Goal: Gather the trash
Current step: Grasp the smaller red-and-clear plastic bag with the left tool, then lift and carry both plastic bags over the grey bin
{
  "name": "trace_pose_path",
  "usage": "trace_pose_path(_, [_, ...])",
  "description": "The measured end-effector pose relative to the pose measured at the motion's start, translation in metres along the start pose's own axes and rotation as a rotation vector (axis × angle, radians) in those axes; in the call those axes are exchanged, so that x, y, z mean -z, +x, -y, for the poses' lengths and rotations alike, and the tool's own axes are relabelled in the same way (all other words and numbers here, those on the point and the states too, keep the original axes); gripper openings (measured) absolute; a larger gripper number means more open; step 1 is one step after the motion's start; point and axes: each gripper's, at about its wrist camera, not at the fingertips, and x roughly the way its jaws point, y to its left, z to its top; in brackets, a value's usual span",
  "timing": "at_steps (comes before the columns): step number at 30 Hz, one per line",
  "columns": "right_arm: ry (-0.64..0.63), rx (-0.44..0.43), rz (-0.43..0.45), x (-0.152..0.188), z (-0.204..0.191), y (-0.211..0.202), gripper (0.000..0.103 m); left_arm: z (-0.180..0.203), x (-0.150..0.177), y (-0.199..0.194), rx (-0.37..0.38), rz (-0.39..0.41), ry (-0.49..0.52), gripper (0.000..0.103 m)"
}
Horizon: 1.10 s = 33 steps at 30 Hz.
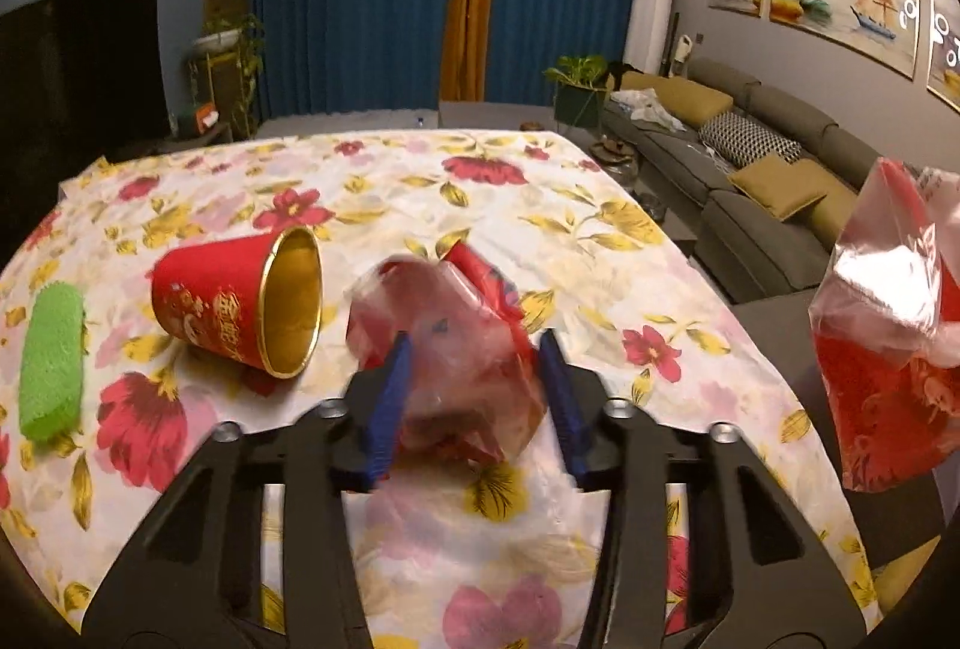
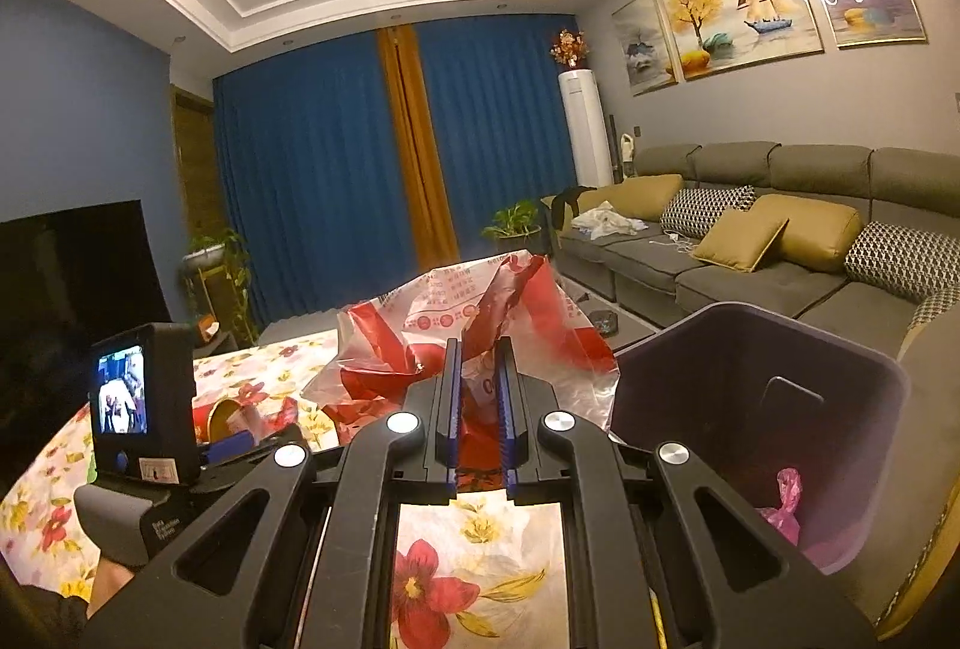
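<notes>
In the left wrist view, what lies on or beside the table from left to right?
Green cloth → red cup on its side → crumpled plastic wrapper between the left claw fingers → red-and-clear bag hanging off the table's right edge.

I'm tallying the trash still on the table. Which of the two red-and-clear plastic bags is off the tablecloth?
The bag pinched in the right gripper, hanging beside the bin. The other bag lies crumpled on the tablecloth between the left gripper's fingers.

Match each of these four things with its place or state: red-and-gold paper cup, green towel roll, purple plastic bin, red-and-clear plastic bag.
Things:
1. red-and-gold paper cup
2. green towel roll
3. purple plastic bin
4. red-and-clear plastic bag

Places or states:
A. clamped in the right gripper
B. lying tipped on its side
C. beside the table, holding pink rubbish
D. at the tablecloth's left edge

Pairs: 1-B, 2-D, 3-C, 4-A
</notes>
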Motion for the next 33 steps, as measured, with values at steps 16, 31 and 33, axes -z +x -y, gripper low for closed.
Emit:
trace_pose_path(16, [-0.005,0.007,-0.018,-0.003,0.004,0.003,0.011,0.001,0.003,-0.02,0.061,0.042,0.019,0.017])
trace_pose_path(31, [0.014,0.001,0.022,-0.012,0.008,-0.021,0.011,-0.01,0.0,-0.101,0.135,0.165,0.002,0.017])
trace_pose_path(33, [0.016,-0.005,0.03,-0.014,0.01,-0.028,0.011,-0.007,0.002,-0.113,0.144,0.183,0.005,0.017])
